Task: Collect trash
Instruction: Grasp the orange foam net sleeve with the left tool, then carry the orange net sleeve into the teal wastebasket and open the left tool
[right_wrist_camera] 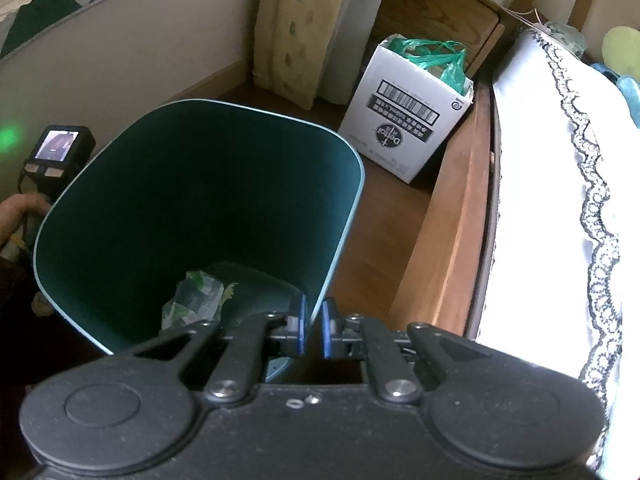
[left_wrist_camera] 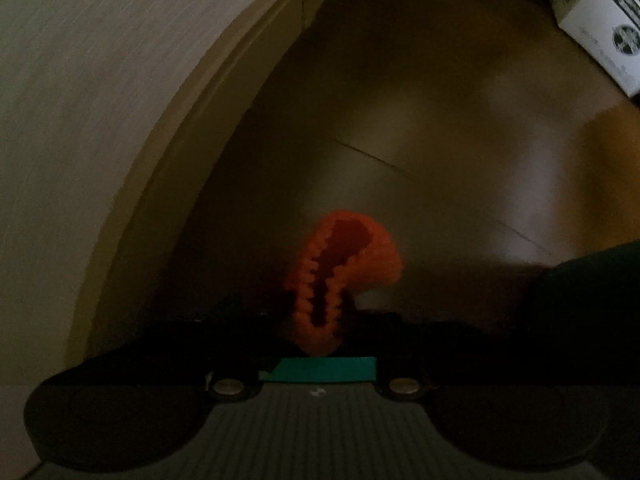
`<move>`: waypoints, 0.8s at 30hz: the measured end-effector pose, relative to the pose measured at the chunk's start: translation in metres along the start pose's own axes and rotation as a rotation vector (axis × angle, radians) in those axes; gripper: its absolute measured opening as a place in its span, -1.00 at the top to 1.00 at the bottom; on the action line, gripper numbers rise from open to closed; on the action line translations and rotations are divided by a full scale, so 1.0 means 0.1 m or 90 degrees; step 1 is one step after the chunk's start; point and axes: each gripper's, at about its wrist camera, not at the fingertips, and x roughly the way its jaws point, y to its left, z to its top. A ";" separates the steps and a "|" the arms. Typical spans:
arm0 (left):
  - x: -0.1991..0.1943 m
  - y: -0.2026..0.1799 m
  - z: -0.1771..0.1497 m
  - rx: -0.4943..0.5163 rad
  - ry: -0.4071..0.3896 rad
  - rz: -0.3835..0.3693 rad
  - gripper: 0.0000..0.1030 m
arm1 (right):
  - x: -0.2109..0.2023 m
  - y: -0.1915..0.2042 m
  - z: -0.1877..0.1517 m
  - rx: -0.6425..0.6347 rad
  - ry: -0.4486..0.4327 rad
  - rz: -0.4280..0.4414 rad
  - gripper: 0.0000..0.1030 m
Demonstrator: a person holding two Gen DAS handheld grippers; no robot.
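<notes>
Presently the green bin (right_wrist_camera: 200,216) stands tilted toward the right gripper (right_wrist_camera: 314,326), jaws clamped on its near rim, presumably to hold it ready. Left gripper (left_wrist_camera: 320,320), beside the bin, has closed on an orange scrap (left_wrist_camera: 344,256) over the floor.

A dark green waste bin (right_wrist_camera: 200,216) with a pale rim stands on the wooden floor right ahead of the right tool (right_wrist_camera: 314,326), whose blue pads grip its near wall. At its bottom lies a crumpled green-and-white wrapper (right_wrist_camera: 194,294). A squashed orange ribbed piece (left_wrist_camera: 340,268) is pinched in the left tool (left_wrist_camera: 320,320), above the floor.
</notes>
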 end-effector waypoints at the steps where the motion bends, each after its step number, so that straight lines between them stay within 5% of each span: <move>1: -0.04 0.03 0.01 0.006 -0.006 0.008 0.73 | 0.00 -0.01 0.00 0.003 0.000 0.001 0.86; 7: -0.53 0.02 -0.03 0.019 -0.046 0.025 0.74 | 0.03 -0.12 0.00 0.034 -0.002 0.018 0.89; 15: -1.63 -0.18 -0.25 0.071 -0.147 0.033 0.74 | -0.02 -0.14 0.00 0.036 -0.002 0.044 0.87; 24: -2.89 -0.38 -0.73 0.122 -0.260 -0.074 0.74 | -0.08 -0.04 -0.01 0.019 -0.012 0.042 0.86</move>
